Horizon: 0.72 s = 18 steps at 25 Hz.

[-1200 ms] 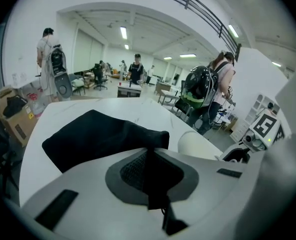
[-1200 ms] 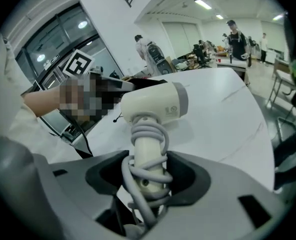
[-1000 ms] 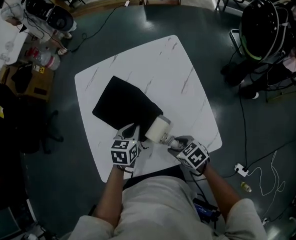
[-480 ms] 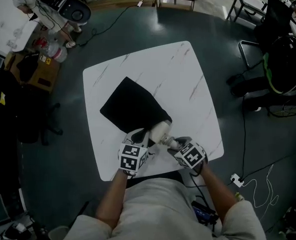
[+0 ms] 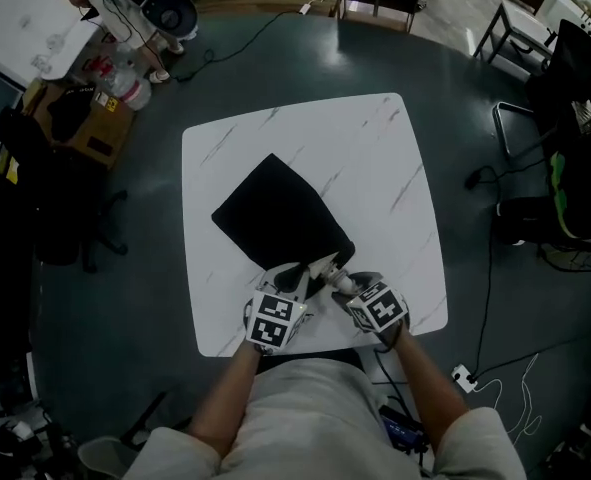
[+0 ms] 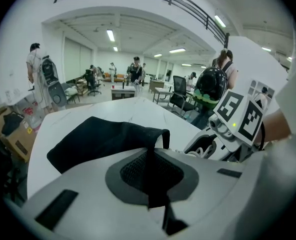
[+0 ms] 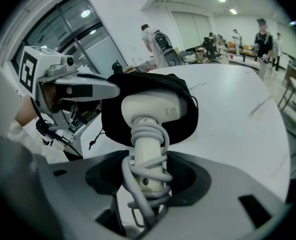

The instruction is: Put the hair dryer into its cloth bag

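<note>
A black cloth bag (image 5: pixel 280 220) lies on the white marble-look table (image 5: pixel 375 168). My left gripper (image 5: pixel 295 272) is shut on the bag's near edge, and a strip of the black cloth (image 6: pixel 150 156) runs between its pads. In the left gripper view the bag (image 6: pixel 100 136) spreads out ahead. My right gripper (image 5: pixel 343 284) is shut on the handle of the white hair dryer (image 7: pixel 150 111), whose grey cord (image 7: pixel 146 171) is wound round that handle. The dryer's head sits in the bag's mouth (image 7: pixel 185 119). Only a small white part of the hair dryer (image 5: pixel 326 265) shows in the head view.
Both grippers work at the table's near edge (image 5: pixel 315 340). On the dark floor lie cables and a power strip (image 5: pixel 462 376). A cardboard box (image 5: pixel 85 128) stands at the left and chairs (image 5: pixel 535 58) at the right. People stand far off in the room.
My right gripper has pushed the hair dryer toward the bag, and less of its white head shows now. The left gripper keeps its hold on the bag's edge.
</note>
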Available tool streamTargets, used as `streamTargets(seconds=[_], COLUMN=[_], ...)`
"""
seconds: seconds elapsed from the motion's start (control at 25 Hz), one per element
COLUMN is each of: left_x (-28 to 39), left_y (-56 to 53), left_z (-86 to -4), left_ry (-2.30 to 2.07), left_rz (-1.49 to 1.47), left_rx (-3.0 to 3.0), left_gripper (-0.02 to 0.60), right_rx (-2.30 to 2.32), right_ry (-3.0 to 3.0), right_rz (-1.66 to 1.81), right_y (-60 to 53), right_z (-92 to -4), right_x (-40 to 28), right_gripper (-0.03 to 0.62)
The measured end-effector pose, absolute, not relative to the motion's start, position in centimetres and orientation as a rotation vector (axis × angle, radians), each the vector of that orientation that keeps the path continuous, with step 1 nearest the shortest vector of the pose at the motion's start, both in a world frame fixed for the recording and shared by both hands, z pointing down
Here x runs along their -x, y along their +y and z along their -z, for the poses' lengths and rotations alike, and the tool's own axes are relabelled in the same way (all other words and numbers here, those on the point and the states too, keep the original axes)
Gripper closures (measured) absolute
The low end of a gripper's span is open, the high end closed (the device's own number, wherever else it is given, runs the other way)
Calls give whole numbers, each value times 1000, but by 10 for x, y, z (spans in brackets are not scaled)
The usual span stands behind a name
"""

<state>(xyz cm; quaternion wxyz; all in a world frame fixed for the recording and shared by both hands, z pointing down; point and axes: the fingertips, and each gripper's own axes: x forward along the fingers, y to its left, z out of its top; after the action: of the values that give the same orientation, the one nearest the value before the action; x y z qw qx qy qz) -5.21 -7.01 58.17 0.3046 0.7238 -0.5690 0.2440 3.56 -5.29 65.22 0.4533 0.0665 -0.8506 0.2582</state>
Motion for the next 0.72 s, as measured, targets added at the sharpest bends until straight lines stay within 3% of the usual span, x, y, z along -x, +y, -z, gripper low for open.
streamTargets(seconds=[0.72], left_x=[55], left_y=[-65], left_z=[-583], left_ry=[-1483], left_rz=[-612], left_rx=[-1919], left_gripper=[566], right_rx=[-165], right_ry=[-2092], right_rz=[-625], right_y=[-67], right_z=[-657], right_x=[6], right_gripper=[349])
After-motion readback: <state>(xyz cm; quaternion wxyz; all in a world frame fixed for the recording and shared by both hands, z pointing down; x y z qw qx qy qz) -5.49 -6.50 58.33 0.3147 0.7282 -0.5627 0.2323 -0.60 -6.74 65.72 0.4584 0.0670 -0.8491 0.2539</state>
